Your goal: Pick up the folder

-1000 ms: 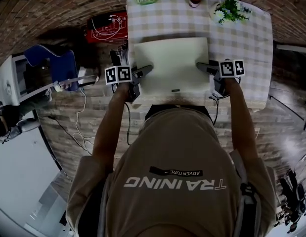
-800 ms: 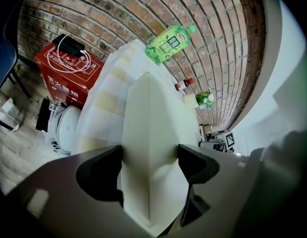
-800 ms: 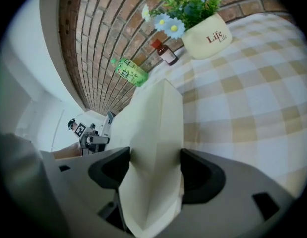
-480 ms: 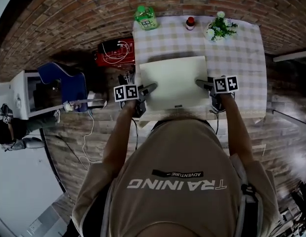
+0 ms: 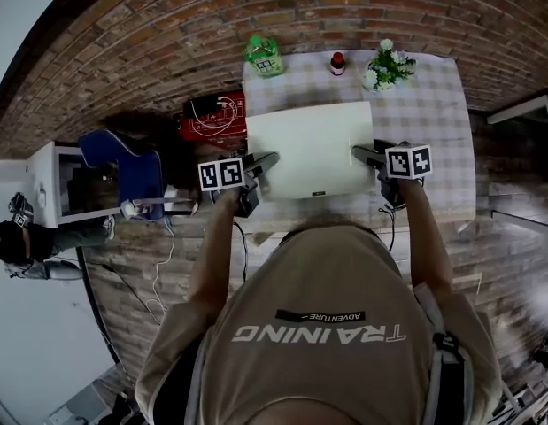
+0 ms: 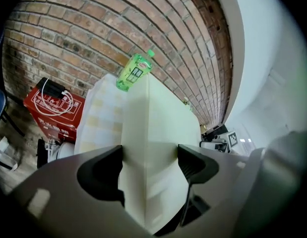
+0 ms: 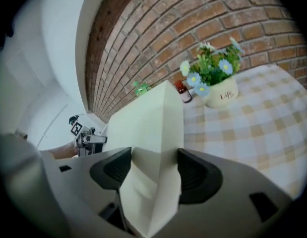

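A pale cream folder (image 5: 313, 149) is held flat above the checked table (image 5: 433, 113), a gripper at each side edge. My left gripper (image 5: 263, 164) is shut on the folder's left edge (image 6: 146, 148). On the opposite side my right gripper (image 5: 362, 154) is shut on the right edge (image 7: 158, 148). In both gripper views the folder's edge fills the gap between the dark jaw pads. The right gripper view shows the left gripper (image 7: 86, 139) across the folder, and the left gripper view shows the right gripper (image 6: 220, 143).
At the table's far edge stand a green bottle (image 5: 264, 56), a small red-capped jar (image 5: 337, 63) and a flower pot (image 5: 382, 66). A red box (image 5: 214, 116) with a white cable and a blue chair (image 5: 123, 162) sit on the floor at left. A brick wall lies beyond.
The folder, held by both grippers, has come up off the table. The head camera has risen too, so the table and floor look smaller and farther away.
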`<action>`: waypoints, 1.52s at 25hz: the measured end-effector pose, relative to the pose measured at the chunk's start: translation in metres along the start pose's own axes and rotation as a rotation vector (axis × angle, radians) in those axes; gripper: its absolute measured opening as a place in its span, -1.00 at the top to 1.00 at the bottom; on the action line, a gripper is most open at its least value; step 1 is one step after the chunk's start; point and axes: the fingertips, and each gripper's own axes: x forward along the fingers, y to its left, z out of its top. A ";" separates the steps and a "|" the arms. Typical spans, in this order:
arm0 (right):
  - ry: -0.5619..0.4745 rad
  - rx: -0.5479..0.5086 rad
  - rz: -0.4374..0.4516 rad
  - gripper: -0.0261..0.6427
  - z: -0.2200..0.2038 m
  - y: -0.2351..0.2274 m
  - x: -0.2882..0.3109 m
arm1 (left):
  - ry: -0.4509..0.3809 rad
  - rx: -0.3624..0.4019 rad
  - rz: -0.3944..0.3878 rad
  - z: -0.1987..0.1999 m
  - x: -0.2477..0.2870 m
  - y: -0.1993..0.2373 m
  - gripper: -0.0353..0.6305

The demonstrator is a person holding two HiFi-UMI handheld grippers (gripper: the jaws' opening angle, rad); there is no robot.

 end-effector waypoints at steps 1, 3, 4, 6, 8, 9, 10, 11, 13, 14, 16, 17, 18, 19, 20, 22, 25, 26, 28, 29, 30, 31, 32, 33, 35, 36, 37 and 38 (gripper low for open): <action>-0.028 -0.020 -0.003 0.07 0.010 0.004 -0.005 | -0.019 0.016 -0.006 0.009 -0.003 -0.005 -0.16; -0.079 -0.065 -0.005 0.07 0.030 0.013 -0.015 | -0.065 0.059 -0.018 0.028 -0.012 -0.019 -0.16; -0.106 -0.089 -0.001 0.07 0.041 0.018 -0.021 | -0.091 0.084 -0.022 0.037 -0.017 -0.026 -0.16; -0.171 -0.143 0.012 0.07 0.067 0.034 -0.033 | -0.148 0.130 -0.032 0.059 -0.028 -0.041 -0.16; -0.233 -0.189 0.021 0.07 0.095 0.047 -0.044 | -0.205 0.172 -0.042 0.084 -0.039 -0.055 -0.16; -0.258 -0.211 0.024 0.07 0.108 0.052 -0.049 | -0.229 0.193 -0.045 0.096 -0.044 -0.062 -0.16; -0.281 -0.233 0.027 0.07 0.120 0.056 -0.055 | -0.250 0.212 -0.045 0.107 -0.049 -0.069 -0.16; -0.301 -0.254 0.029 0.07 0.131 0.061 -0.061 | -0.266 0.227 -0.045 0.115 -0.054 -0.074 -0.16; -0.337 -0.296 0.031 0.07 0.149 0.073 -0.074 | -0.294 0.243 -0.049 0.127 -0.064 -0.086 -0.16; -0.355 -0.319 0.031 0.07 0.159 0.079 -0.079 | -0.311 0.249 -0.055 0.134 -0.068 -0.092 -0.16; -0.394 -0.378 0.035 0.07 0.185 0.092 -0.088 | -0.357 0.271 -0.064 0.153 -0.079 -0.103 -0.16; -0.412 -0.407 0.040 0.07 0.198 0.099 -0.091 | -0.381 0.285 -0.065 0.164 -0.085 -0.108 -0.16; -0.428 -0.430 0.044 0.07 0.209 0.106 -0.095 | -0.402 0.299 -0.066 0.172 -0.092 -0.114 -0.16; -0.441 -0.448 0.048 0.07 0.216 0.113 -0.100 | -0.418 0.314 -0.067 0.179 -0.099 -0.121 -0.16; -0.455 -0.460 0.051 0.07 0.221 0.119 -0.105 | -0.430 0.331 -0.069 0.185 -0.106 -0.128 -0.16; -0.482 -0.479 0.059 0.07 0.232 0.130 -0.116 | -0.455 0.369 -0.075 0.196 -0.118 -0.143 -0.16; -0.520 -0.504 0.074 0.07 0.248 0.142 -0.129 | -0.497 0.430 -0.077 0.216 -0.134 -0.164 -0.16; -0.533 -0.513 0.076 0.07 0.253 0.145 -0.133 | -0.509 0.449 -0.077 0.222 -0.139 -0.170 -0.16; -0.559 -0.530 0.076 0.07 0.262 0.153 -0.141 | -0.528 0.479 -0.079 0.231 -0.147 -0.181 -0.16; -0.570 -0.540 0.073 0.07 0.266 0.158 -0.146 | -0.536 0.491 -0.081 0.235 -0.150 -0.186 -0.16; -0.580 -0.551 0.071 0.07 0.270 0.162 -0.151 | -0.543 0.500 -0.084 0.238 -0.154 -0.191 -0.16; -0.589 -0.562 0.069 0.07 0.273 0.166 -0.156 | -0.549 0.509 -0.088 0.241 -0.157 -0.196 -0.16; -0.597 -0.574 0.069 0.07 0.276 0.169 -0.161 | -0.554 0.518 -0.092 0.243 -0.161 -0.201 -0.16; -0.606 -0.587 0.070 0.07 0.280 0.173 -0.166 | -0.560 0.527 -0.096 0.246 -0.165 -0.206 -0.16; -0.628 -0.612 0.069 0.07 0.288 0.182 -0.177 | -0.577 0.546 -0.106 0.252 -0.173 -0.217 -0.16; -0.639 -0.622 0.068 0.07 0.292 0.187 -0.183 | -0.586 0.554 -0.112 0.256 -0.178 -0.223 -0.16; -0.651 -0.631 0.068 0.07 0.296 0.191 -0.189 | -0.595 0.562 -0.119 0.259 -0.182 -0.229 -0.16; -0.663 -0.640 0.068 0.07 0.301 0.196 -0.194 | -0.606 0.569 -0.126 0.263 -0.186 -0.235 -0.16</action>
